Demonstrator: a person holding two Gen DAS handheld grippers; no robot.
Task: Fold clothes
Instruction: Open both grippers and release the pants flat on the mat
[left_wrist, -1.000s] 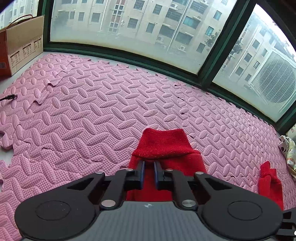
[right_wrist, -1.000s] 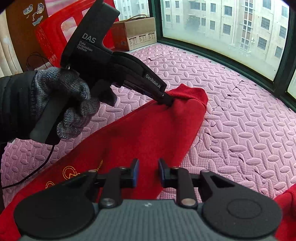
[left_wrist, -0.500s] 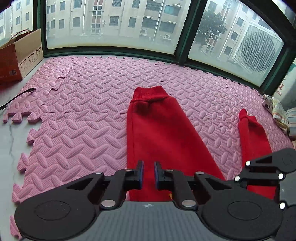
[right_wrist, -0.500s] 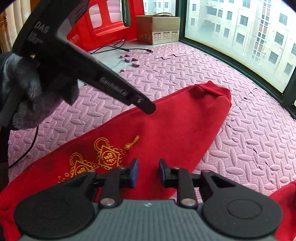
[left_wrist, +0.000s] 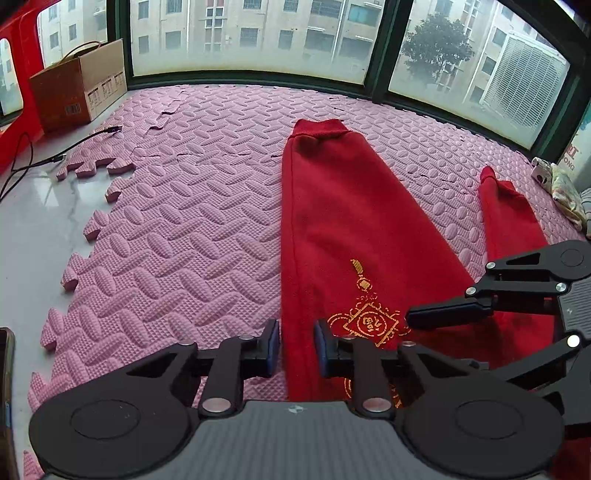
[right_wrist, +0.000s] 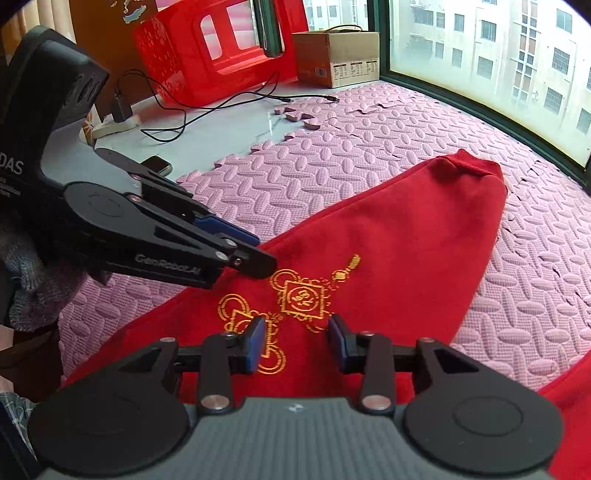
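One red garment (left_wrist: 343, 229) lies flat on the pink foam mat (left_wrist: 192, 229), with its ribbed cuff (left_wrist: 319, 129) pointing to the window (left_wrist: 258, 33). It has a gold knot pattern (right_wrist: 295, 299) stitched on it. A second red part (left_wrist: 506, 218) of the cloth lies off to the right, with pink mat between the two. The left gripper (left_wrist: 296, 347) hangs over the left edge of the red cloth. Its jaws have just been opening a little, and there is a small gap between the blue pads; the cloth edge shows in the gap, but the pads do not press on it. The right gripper (right_wrist: 296, 343) hangs over the gold pattern. Its jaws have just been opening too and stand apart, holding nothing. A gloved hand (right_wrist: 26, 280) holds the left gripper. Around the mat is a pale shiny floor (left_wrist: 33, 206). A brown cardboard box (left_wrist: 79, 86) sits by the window. A red plastic crate (right_wrist: 218, 48) stands next to it. Black cables (right_wrist: 207, 107) run over the floor, and a phone (right_wrist: 159, 165) lies near the mat's edge. Some loose mat bits (right_wrist: 303, 118) lie by the cables. At the far right there is a small heap of pale cloth (left_wrist: 565, 188).
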